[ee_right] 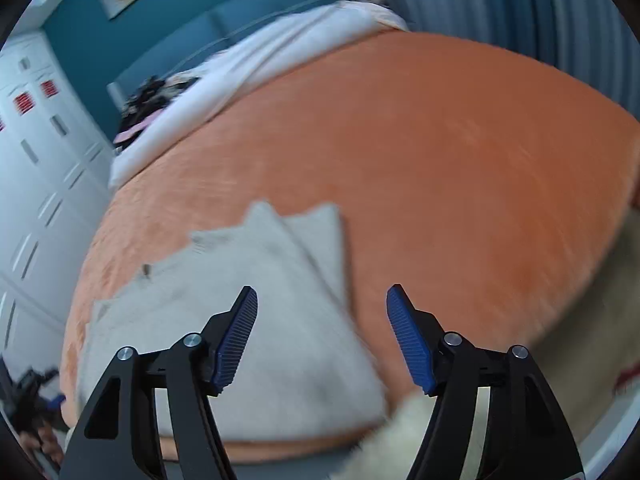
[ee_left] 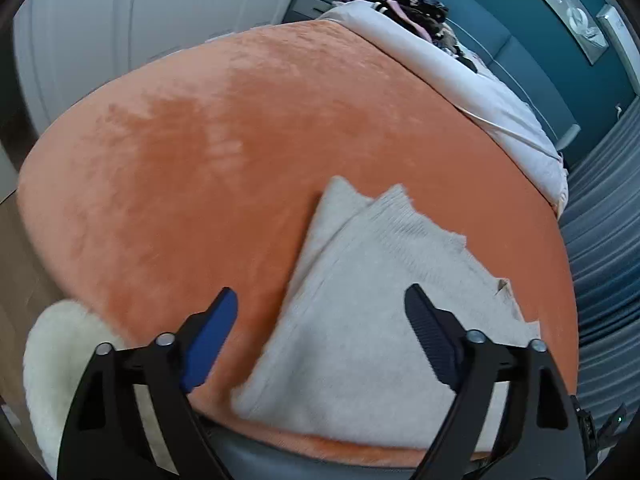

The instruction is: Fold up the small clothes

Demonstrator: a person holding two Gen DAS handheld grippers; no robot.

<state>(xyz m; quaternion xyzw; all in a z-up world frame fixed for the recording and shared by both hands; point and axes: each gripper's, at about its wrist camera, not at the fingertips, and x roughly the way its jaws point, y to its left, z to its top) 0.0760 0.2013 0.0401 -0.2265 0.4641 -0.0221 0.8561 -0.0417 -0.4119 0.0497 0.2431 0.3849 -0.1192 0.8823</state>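
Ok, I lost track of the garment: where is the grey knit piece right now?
The grey knit garment lies folded on the orange blanket at the bed's near edge, below both open grippers, right of centre in the left wrist view.

— Left gripper (ee_left: 320,312): black angular frames, silver round screws at the joints, ribbed blue pads on the fingers (ee_left: 210,344).

— Right gripper (ee_right: 322,312): same black frames, silver screws, ribbed blue pads.

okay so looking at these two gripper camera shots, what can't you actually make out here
- Grey garment: its near edge is hidden behind the left gripper in the left wrist view; motion blur hides its type in the right wrist view.
- Dark pile at the bed's head: too small to identify.
- Tag on the garment: blurred, unreadable.
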